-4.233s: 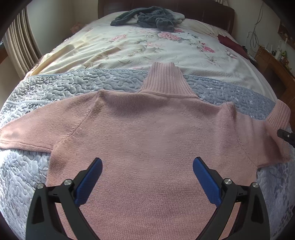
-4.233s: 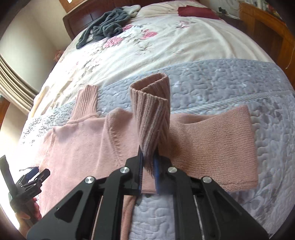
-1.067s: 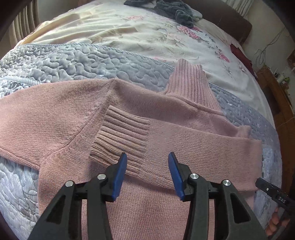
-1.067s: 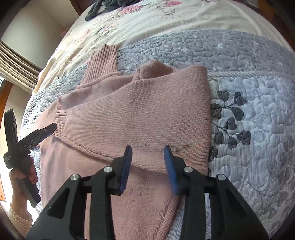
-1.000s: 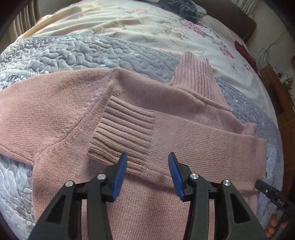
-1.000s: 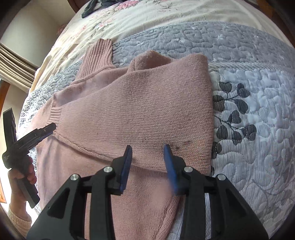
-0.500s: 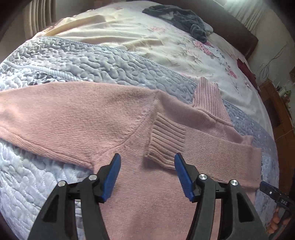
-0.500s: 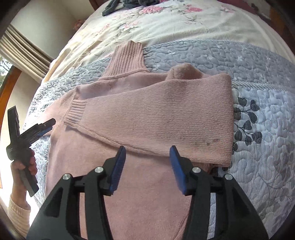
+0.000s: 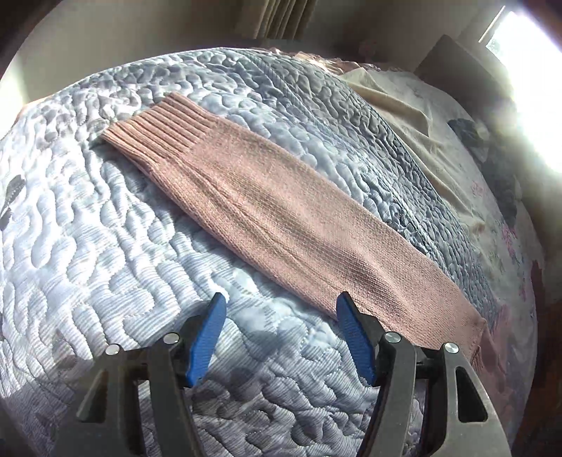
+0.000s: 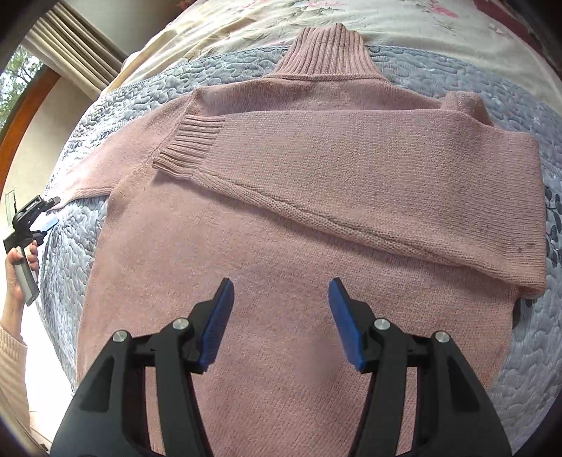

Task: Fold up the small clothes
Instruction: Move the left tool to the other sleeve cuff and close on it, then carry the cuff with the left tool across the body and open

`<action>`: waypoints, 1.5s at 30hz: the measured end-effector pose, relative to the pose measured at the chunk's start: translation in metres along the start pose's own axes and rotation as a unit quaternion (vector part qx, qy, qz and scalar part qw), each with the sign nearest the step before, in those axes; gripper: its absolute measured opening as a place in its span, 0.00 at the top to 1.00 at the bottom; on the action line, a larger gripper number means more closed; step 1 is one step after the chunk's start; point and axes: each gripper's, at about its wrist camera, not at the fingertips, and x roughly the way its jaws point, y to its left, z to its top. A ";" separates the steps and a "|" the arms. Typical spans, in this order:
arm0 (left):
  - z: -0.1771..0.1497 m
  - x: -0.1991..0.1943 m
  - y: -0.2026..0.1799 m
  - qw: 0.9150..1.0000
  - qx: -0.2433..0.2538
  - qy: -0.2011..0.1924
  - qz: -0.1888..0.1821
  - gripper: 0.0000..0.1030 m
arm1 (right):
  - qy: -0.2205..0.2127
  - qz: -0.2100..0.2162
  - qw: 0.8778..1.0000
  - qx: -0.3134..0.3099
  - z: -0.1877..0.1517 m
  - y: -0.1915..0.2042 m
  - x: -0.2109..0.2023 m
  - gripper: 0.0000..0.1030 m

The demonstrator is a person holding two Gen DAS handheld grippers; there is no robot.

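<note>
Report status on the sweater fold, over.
Left gripper open, right gripper open, both empty. Pink sweater flat, one sleeve folded across, other sleeve outstretched. Nothing obstructing.

Grey-blue quilted bedspread fills the left wrist view; cream floral sheet at twelve o'clock in the right; pleated curtain at ten; dark clothes heap at three

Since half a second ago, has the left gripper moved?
Yes. The left gripper has swung left, off the sweater body: its view now shows only the outstretched sleeve on the grey quilt, collar out of frame.
</note>
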 end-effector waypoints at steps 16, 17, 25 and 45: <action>0.063 0.020 0.060 0.993 -0.096 -0.050 -0.046 0.43 | 0.011 -0.023 1.000 0.006 -0.004 -0.008 0.023 0.45; 0.064 0.019 0.058 0.994 -0.091 -0.053 -0.038 0.47 | 0.011 -0.023 1.000 0.006 -0.003 -0.007 0.023 0.45; 0.064 0.010 0.049 0.995 -0.067 -0.065 -0.023 0.87 | 0.009 -0.017 1.000 0.007 -0.006 -0.009 0.020 0.46; -0.031 -0.051 -0.166 0.971 0.136 -0.065 -0.186 0.94 | -0.011 -0.007 1.000 0.026 -0.017 -0.027 -0.009 0.46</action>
